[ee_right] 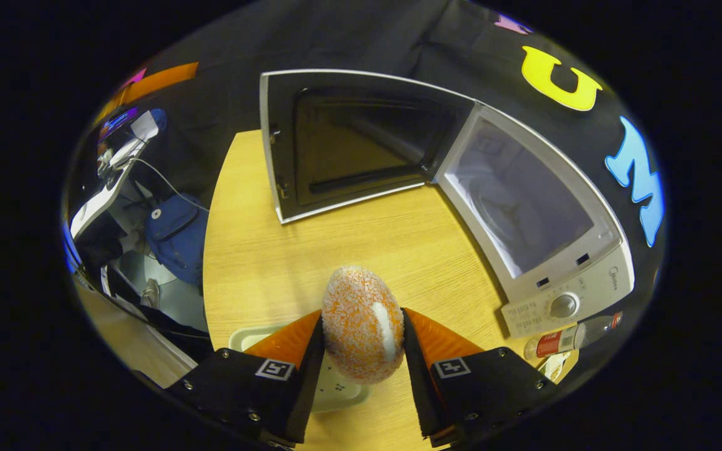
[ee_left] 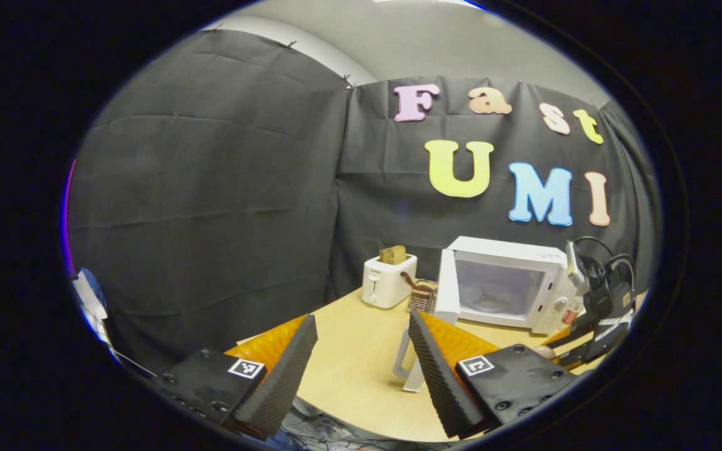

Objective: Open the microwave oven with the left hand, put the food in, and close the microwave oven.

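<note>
Table (ee_left: 348, 369) — microwave (ee_left: 511, 288), toaster (ee_left: 388, 280), bottle (ee_right: 571, 339).

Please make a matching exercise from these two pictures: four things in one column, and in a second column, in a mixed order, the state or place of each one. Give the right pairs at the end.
Column 1
1. microwave oven door
2. right hand-held gripper
3. left hand-held gripper
4. toaster

Column 2
A. open, nothing between its fingers
B. swung wide open
C. stands on the table left of the microwave oven, a slice in its slot
D. shut on the orange speckled food

Right pairs: 1-B, 2-D, 3-A, 4-C
</note>
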`<state>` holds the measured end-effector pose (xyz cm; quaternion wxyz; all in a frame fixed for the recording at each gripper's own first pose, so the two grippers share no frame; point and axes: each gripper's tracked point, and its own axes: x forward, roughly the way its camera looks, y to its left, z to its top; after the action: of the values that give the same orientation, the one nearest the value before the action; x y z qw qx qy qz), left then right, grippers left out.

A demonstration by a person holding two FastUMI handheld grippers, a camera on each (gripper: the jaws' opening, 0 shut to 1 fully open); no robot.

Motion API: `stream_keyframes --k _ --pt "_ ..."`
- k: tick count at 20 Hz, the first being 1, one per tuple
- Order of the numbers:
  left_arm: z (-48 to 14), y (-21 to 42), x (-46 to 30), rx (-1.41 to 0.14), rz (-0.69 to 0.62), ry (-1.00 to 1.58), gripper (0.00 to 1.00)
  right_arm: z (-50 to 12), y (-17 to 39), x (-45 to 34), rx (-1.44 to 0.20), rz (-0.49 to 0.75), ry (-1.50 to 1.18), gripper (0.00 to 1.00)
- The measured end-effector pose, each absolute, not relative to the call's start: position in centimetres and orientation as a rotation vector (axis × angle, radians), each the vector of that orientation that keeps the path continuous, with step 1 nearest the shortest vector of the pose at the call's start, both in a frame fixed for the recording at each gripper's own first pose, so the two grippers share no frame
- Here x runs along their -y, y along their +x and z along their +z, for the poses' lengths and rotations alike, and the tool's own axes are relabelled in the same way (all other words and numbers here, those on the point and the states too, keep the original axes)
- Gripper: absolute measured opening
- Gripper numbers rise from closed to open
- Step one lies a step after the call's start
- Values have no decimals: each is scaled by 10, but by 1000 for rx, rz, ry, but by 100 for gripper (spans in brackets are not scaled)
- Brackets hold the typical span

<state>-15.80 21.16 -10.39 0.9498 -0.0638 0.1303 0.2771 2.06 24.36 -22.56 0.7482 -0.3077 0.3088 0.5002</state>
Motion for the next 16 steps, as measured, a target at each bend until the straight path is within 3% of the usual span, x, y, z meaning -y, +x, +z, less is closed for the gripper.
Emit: stream_keyframes --k 16 --pt "-113 -187 -232 -292 669 -156 98 -185 175 -306 -463 892 -641 66"
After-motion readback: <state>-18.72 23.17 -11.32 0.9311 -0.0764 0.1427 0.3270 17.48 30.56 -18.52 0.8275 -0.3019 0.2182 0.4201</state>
